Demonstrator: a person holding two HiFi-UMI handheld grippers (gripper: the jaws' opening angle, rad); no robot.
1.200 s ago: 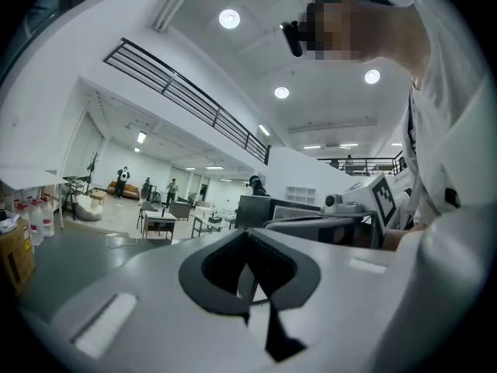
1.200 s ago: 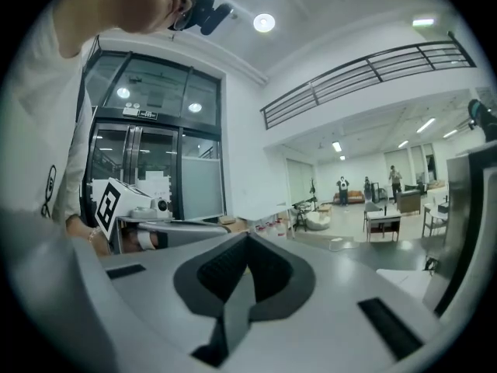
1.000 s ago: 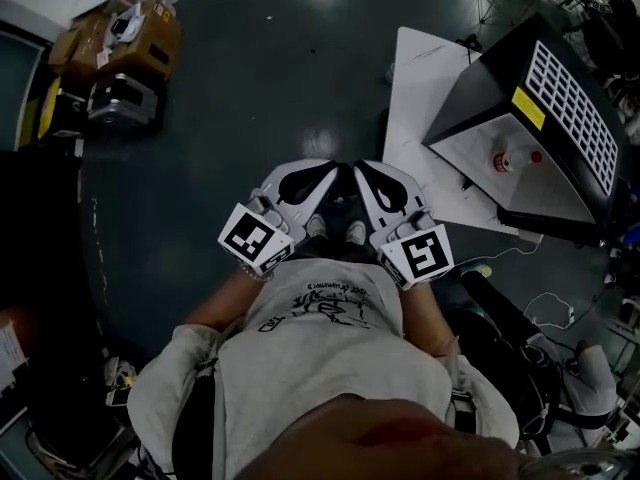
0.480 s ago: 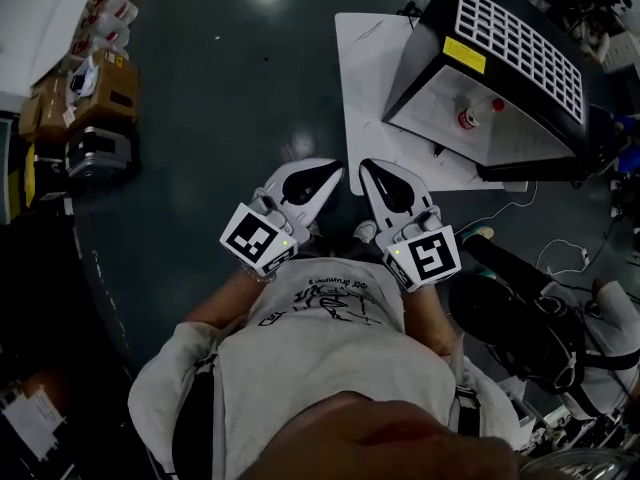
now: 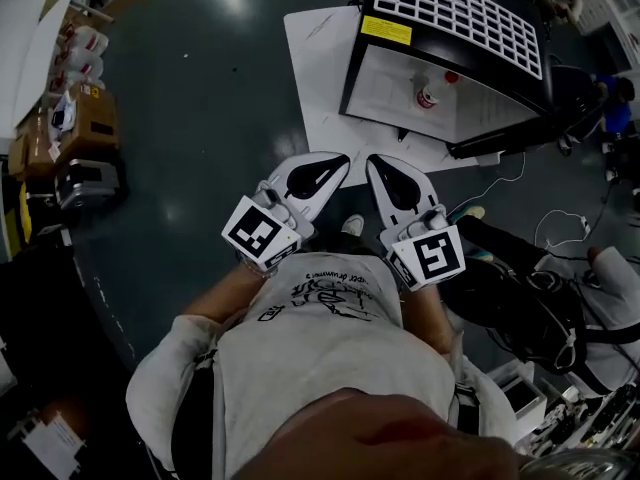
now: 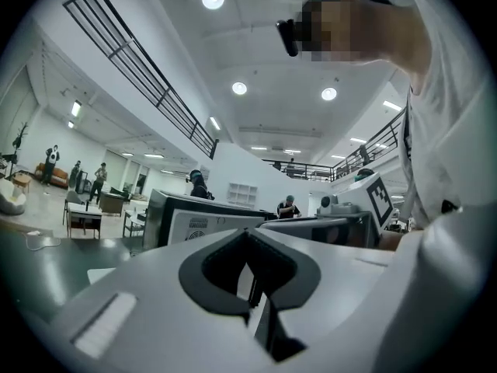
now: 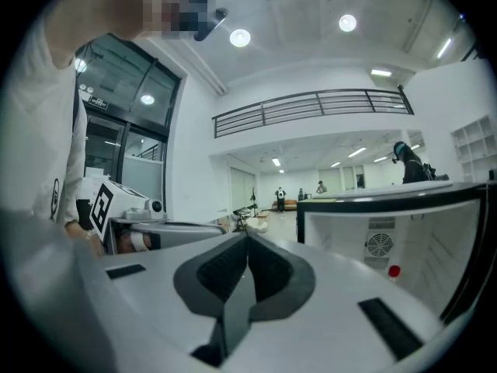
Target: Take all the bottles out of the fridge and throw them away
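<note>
Boxes (image 5: 85, 128): stacked at the left edge of the floor (image 5: 200, 118), well apart from everything in the task
White sheet (image 5: 318, 78): flat on the floor, its far right part under the fridge
Left hand-held gripper (image 5: 338, 160): held level in front of the person's chest, jaws together with nothing between them
Right hand-held gripper (image 5: 376, 164): just beside the left one and likewise level, jaws pressed together and empty, pointing toward the fridge
Fridge (image 5: 470, 18): black, standing on the sheet's right side with its white inside open to view, ahead and to the right of both grippers
Bottle (image 5: 428, 94): small, red-capped, inside the fridge near the middle of its white compartment; whether it stands or lies I cannot tell
Done so far: judging by this, nothing; neither gripper carries a bottle
Left to do: reach in, take out the one bottle that shows, and bin it; no bin can be made out, and any other bottles would be hidden by the fridge's walls
</note>
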